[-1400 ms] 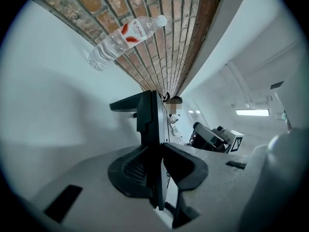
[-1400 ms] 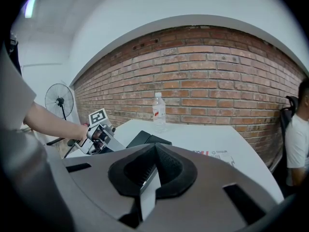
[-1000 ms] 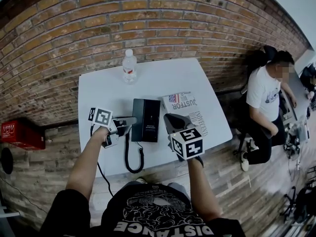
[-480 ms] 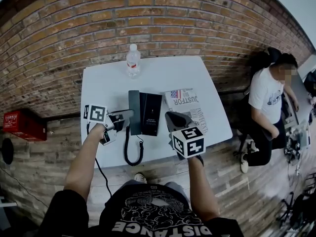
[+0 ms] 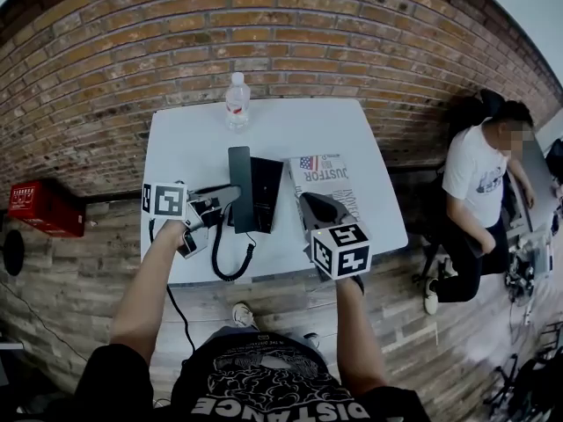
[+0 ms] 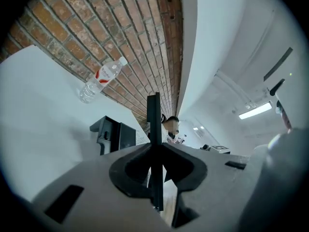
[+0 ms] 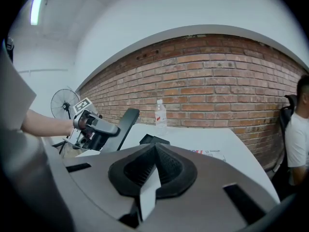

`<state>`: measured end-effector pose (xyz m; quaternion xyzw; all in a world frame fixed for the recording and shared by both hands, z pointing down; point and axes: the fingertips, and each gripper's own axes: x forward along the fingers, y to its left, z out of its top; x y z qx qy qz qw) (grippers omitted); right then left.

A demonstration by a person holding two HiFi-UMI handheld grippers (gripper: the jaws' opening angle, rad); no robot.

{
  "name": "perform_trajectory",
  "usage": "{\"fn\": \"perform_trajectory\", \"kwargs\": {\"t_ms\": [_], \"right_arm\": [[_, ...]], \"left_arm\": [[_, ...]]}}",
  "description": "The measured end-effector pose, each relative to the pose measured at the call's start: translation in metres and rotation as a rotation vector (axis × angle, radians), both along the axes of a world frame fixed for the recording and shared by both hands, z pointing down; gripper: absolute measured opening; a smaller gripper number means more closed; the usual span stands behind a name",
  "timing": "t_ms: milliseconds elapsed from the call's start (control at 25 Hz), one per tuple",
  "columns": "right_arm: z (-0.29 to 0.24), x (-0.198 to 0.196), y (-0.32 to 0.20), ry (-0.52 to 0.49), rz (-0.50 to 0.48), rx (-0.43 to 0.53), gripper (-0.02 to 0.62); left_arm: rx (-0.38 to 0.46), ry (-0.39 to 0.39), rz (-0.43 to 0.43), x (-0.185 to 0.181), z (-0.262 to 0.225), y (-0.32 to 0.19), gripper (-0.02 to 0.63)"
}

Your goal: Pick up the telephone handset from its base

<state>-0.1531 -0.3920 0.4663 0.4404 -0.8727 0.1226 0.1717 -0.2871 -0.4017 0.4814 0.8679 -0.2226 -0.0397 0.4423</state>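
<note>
Handset (image 5: 239, 170) sits clamped edge-on in our left gripper's (image 5: 230, 197) jaws, tilted up off the base (image 5: 266, 193) mid-frame, right gripper (image 5: 315, 209) jaws together on nothing, so we reckon the coiled cord (image 5: 216, 258) could drag the base or twist that thin grip loose.

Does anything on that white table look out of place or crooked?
Only the black handset: it sits tilted, off its base, clamped in the left gripper, its coiled cord looping toward the table's front edge. The water bottle stands upright and nothing is spilled.
</note>
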Motion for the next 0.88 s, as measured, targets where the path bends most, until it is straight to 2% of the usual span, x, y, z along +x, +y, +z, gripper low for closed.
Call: {"fn": "perform_trajectory", "kwargs": {"t_ms": [280, 520, 880], "right_arm": [[-0.019, 0.030, 0.017, -0.018, -0.018, 0.036, 0.000], [-0.036, 0.068, 0.035, -0.030, -0.037, 0.069, 0.000], [-0.052, 0.105, 0.060, -0.038, -0.060, 0.106, 0.001]], "left_arm": [[0.077, -0.004, -0.053, 0.037, -0.033, 0.020, 0.072], [0.149, -0.088, -0.145, 0.075, -0.048, 0.042, 0.072], [0.231, -0.168, -0.260, 0.116, -0.065, 0.075, 0.072]]}}
